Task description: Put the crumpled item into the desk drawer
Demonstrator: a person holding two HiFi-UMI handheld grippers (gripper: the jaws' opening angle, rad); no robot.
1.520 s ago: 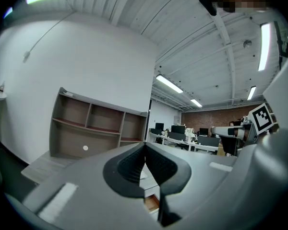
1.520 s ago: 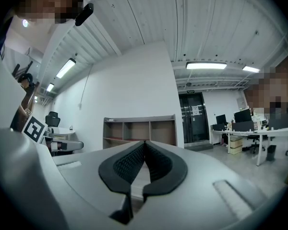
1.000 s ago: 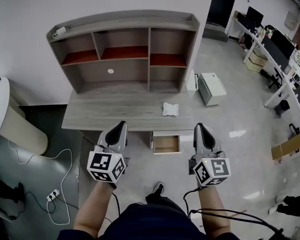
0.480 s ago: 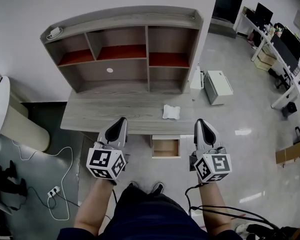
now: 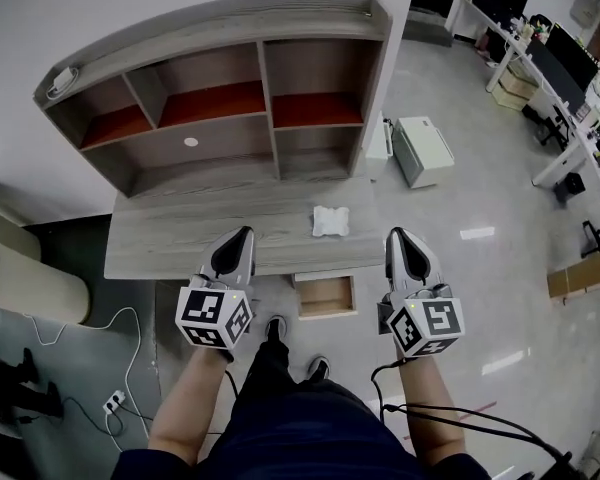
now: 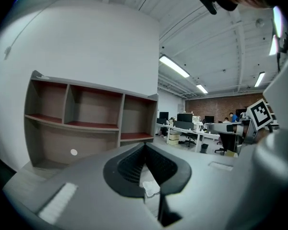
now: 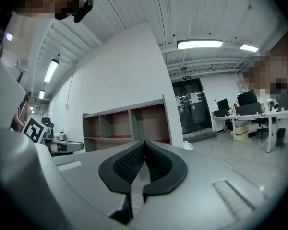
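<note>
Left gripper (image 5: pixel 240 240) and right gripper (image 5: pixel 398 240): clenched, empty, hovering at near edge of desk (image 5: pixel 170 240). Below and between, open drawer (image 5: pixel 325 296), seemingly empty. Spread one pair of jaws, lower squarely over crumpled item (image 5: pixel 330 220) on desktop, pinch gently, carry back to drawer. Farther, hutch compartments (image 5: pixel 210 103) appear bare.

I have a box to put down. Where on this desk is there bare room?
The grey wooden desktop is bare from its left edge to the white crumpled item, between the shelf unit and the front edge. Right of the item only a narrow strip is free. The open drawer below looks bare inside.
</note>
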